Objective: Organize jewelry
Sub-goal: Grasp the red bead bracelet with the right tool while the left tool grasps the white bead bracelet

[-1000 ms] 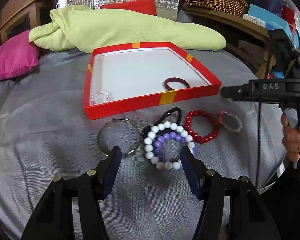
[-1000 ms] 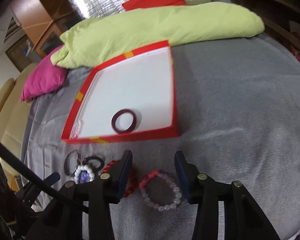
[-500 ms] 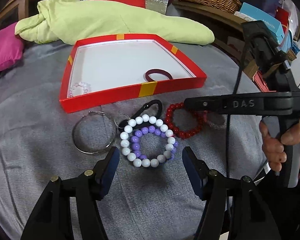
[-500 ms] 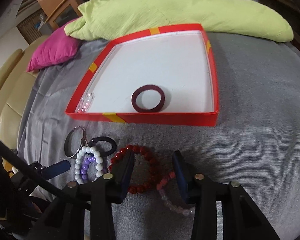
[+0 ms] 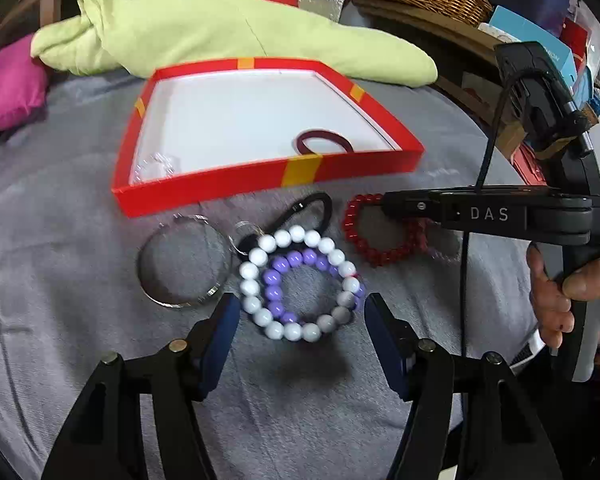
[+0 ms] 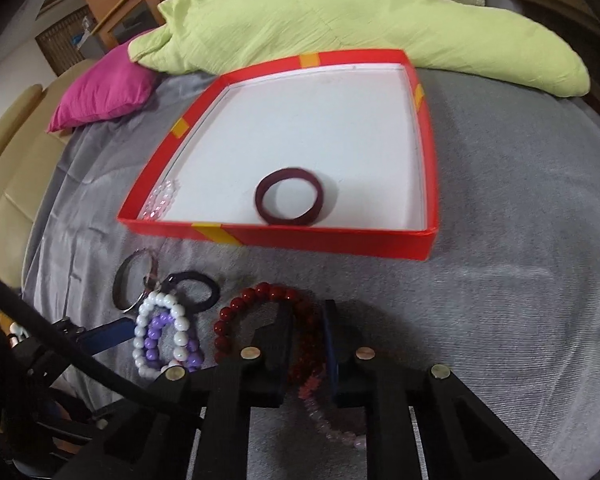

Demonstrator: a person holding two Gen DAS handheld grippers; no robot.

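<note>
The right hand-held gripper (image 6: 306, 344) is pinching the red bead bracelet (image 6: 260, 300), its jaws nearly together with the dark red beads and the start of the pink bracelet (image 6: 332, 426) showing in the narrow gap between them. The left hand-held gripper (image 5: 298, 344) is hovering with its jaws spread wide on either side of the white bead bracelet (image 5: 296, 280), touching nothing; a purple bracelet (image 5: 284, 268) is lying inside the white one. Just left of these a silver bangle (image 5: 184, 260) is resting on the grey cover (image 5: 60, 320), and a black carabiner (image 5: 300, 212) is lying behind the white beads. The red box (image 6: 300, 236) is sitting beyond the row of jewelry, holding a maroon ring (image 6: 290, 196) near its front wall and a clear bead bracelet (image 6: 160, 200) in its front left corner. A green pillow (image 6: 340, 20) is lying behind the box, and a magenta cushion (image 6: 104, 88) is lying to its left. In the left wrist view, a hand (image 5: 568, 292) is gripping the right tool's handle
</note>
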